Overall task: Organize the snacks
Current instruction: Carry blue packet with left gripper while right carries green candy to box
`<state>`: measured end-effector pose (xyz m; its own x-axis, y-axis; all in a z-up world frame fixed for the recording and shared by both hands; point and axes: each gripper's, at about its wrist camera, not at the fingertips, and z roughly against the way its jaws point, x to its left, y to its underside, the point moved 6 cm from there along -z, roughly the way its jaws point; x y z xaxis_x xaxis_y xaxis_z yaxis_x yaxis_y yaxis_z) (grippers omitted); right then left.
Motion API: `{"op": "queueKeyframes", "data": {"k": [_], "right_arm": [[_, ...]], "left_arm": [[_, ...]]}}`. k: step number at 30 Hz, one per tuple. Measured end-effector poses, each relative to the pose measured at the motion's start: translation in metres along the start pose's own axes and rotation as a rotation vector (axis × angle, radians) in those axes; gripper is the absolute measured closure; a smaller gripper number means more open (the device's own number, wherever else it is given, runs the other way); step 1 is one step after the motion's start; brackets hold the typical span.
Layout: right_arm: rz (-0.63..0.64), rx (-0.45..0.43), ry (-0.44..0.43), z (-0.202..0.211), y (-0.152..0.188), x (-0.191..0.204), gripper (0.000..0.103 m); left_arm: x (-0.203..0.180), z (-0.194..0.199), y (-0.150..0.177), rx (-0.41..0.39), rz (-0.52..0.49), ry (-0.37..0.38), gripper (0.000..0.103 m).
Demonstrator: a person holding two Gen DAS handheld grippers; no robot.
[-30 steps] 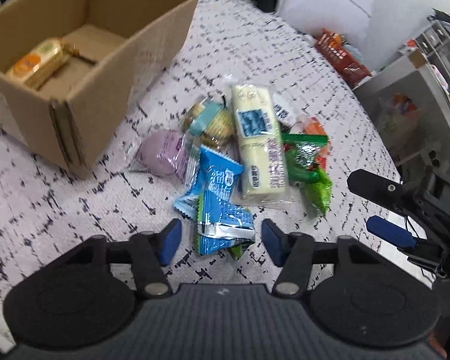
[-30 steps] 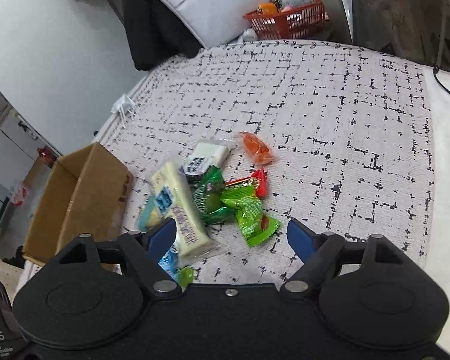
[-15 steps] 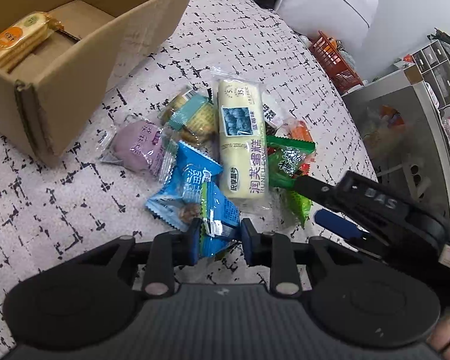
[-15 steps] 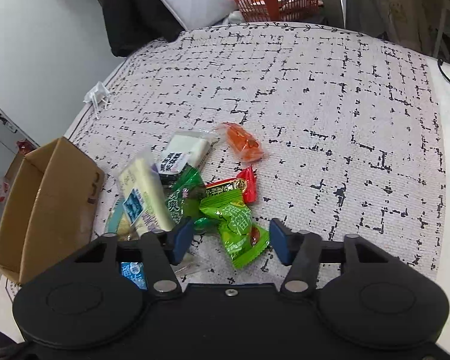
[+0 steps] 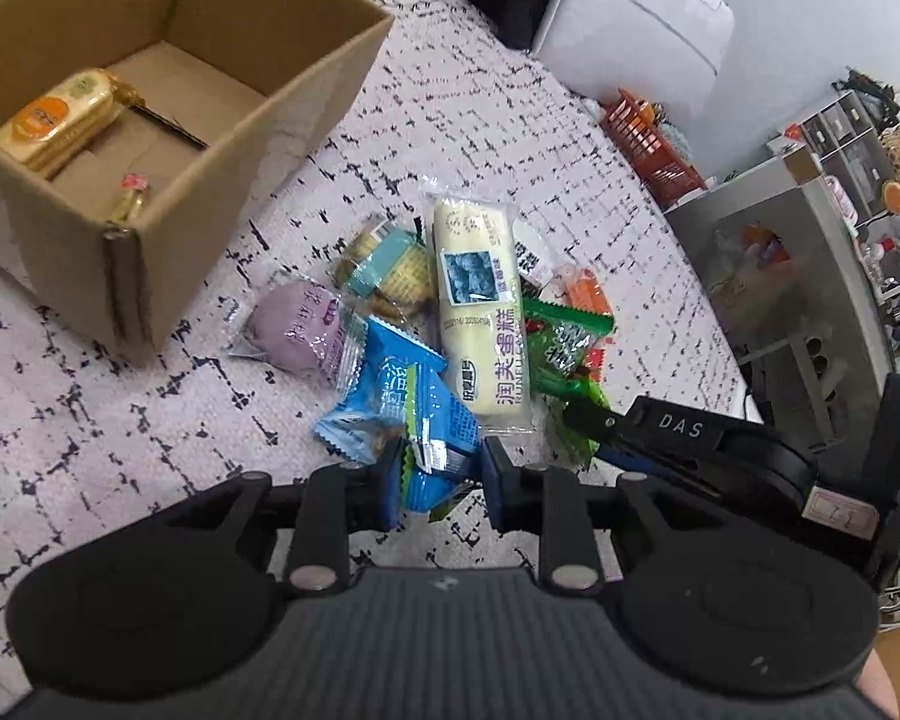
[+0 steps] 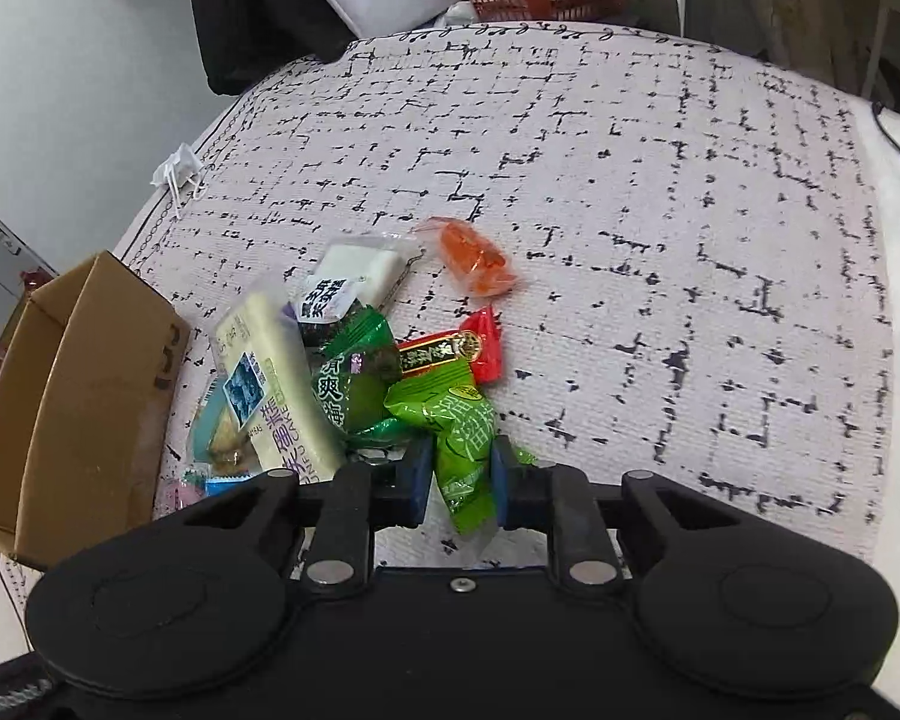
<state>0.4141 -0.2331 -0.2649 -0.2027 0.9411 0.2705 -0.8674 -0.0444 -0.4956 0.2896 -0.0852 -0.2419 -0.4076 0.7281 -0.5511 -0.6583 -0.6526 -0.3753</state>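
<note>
1. Two snacks are seen inside the cardboard box point(image 5: 168, 102); the pile of snacks point(image 5: 450, 324) beside it on the patterned cover point(image 6: 630, 180) is left to sort.
2. The left gripper point(image 5: 441, 477), angled downward, is clamped on a blue packet point(image 5: 432, 420).
3. The right gripper point(image 6: 462, 480), likewise angled, is clamped on a green packet point(image 6: 459, 438).

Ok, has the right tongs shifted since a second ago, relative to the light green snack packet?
Yes. The right tongs came down and forward onto the pile and closed on the light green snack packet, which then lay ahead of its open fingers.
</note>
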Motion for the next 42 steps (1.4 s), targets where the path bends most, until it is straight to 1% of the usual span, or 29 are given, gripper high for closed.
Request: {"op": "queueKeyframes", "data": {"k": [2, 10, 22, 26, 30, 37, 42], "right_arm": [[0.010, -0.013, 0.006, 0.007, 0.000, 0.001, 0.084], [0.032, -0.080, -0.033, 0.043, 0.000, 0.011, 0.085], [0.071, -0.173, -0.134, 0.083, -0.008, 0.049, 0.085], [0.074, -0.189, -0.154, 0.091, -0.007, 0.059, 0.085], [0.067, -0.206, -0.194, 0.098, -0.007, 0.071, 0.085], [0.093, -0.227, -0.222, 0.105, -0.004, 0.098, 0.084], [0.109, -0.242, -0.231, 0.108, -0.002, 0.115, 0.084]], "left_arm": [[-0.001, 0.007, -0.001, -0.009, -0.009, 0.001, 0.077], [-0.005, 0.037, -0.007, -0.064, -0.039, 0.004, 0.077], [-0.011, 0.089, -0.018, -0.152, -0.094, -0.011, 0.077], [-0.010, 0.104, -0.024, -0.175, -0.097, -0.021, 0.077], [-0.010, 0.116, -0.031, -0.197, -0.111, -0.025, 0.077], [-0.005, 0.134, -0.040, -0.234, -0.120, -0.032, 0.077], [0.006, 0.146, -0.048, -0.252, -0.112, -0.041, 0.077]]}}
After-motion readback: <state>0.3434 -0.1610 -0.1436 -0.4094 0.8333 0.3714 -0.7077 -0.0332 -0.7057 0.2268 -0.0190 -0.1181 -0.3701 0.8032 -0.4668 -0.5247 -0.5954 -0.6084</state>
